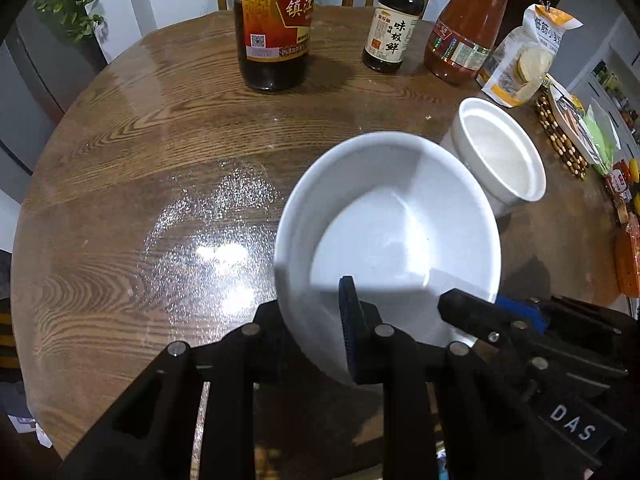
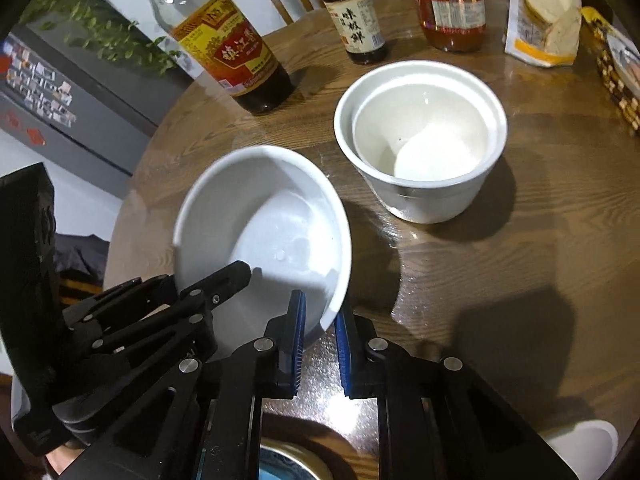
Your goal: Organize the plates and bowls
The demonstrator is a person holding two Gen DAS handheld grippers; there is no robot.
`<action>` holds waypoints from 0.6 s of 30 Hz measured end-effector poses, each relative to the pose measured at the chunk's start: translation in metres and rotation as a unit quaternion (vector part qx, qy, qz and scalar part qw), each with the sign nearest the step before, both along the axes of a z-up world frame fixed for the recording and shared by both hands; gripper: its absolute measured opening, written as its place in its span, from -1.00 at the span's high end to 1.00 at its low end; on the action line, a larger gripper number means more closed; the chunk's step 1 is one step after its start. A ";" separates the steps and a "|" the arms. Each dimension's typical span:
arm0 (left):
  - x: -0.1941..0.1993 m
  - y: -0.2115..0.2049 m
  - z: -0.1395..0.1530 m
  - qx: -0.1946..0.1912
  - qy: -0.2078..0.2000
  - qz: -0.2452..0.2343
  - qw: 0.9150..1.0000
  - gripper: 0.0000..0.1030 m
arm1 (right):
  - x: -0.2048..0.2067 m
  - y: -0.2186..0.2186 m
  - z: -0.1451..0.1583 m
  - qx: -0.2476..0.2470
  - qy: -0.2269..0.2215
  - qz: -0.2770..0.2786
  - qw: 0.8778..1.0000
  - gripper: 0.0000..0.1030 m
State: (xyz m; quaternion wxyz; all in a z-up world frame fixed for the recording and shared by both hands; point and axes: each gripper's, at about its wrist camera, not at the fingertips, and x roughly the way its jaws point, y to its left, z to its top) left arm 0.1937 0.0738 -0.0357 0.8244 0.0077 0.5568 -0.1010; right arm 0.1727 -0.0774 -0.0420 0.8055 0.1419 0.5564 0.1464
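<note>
A: Bowl (image 1: 388, 240), white and tilted, is over the round table (image 1: 140, 200); both tongs pinch its near rim.

B: Left tongs (image 1: 316, 320) and right tongs (image 2: 320, 324) are each nearly closed on the rim. What is around?

A: Two nested cups (image 2: 424, 140) just beside, then a vinegar bottle (image 1: 276, 24), a soy sauce bottle (image 1: 392, 28) reading "味极鲜", a red sauce jar (image 1: 464, 36), a cracker bag (image 1: 524, 60). "DAS" is written on the right tongs.

Both wrist cameras are looking down across the round wooden table (image 1: 120, 168) at close range, sharing the tilted white bowl (image 1: 384, 216) (image 2: 256, 216) and bottles.
</note>
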 end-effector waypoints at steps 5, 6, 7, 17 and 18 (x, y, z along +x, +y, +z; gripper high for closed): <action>-0.008 0.000 0.002 0.000 0.002 -0.001 1.000 0.60 | -0.003 -0.005 -0.003 0.012 0.006 -0.007 1.000 0.68; -0.009 0.001 0.003 -0.002 0.001 -0.002 1.000 0.60 | -0.003 -0.006 -0.004 0.014 0.007 -0.008 1.000 0.68; -0.011 0.001 0.003 -0.002 0.000 -0.002 1.000 0.60 | -0.003 -0.007 -0.004 0.015 0.007 -0.009 1.000 0.68; -0.018 0.004 0.004 -0.015 0.000 0.001 1.000 0.61 | -0.007 -0.004 -0.002 0.012 0.003 -0.006 1.000 0.68; -0.018 0.004 0.002 -0.016 0.002 0.000 1.000 0.61 | -0.008 -0.004 -0.002 0.012 0.003 -0.006 1.000 0.68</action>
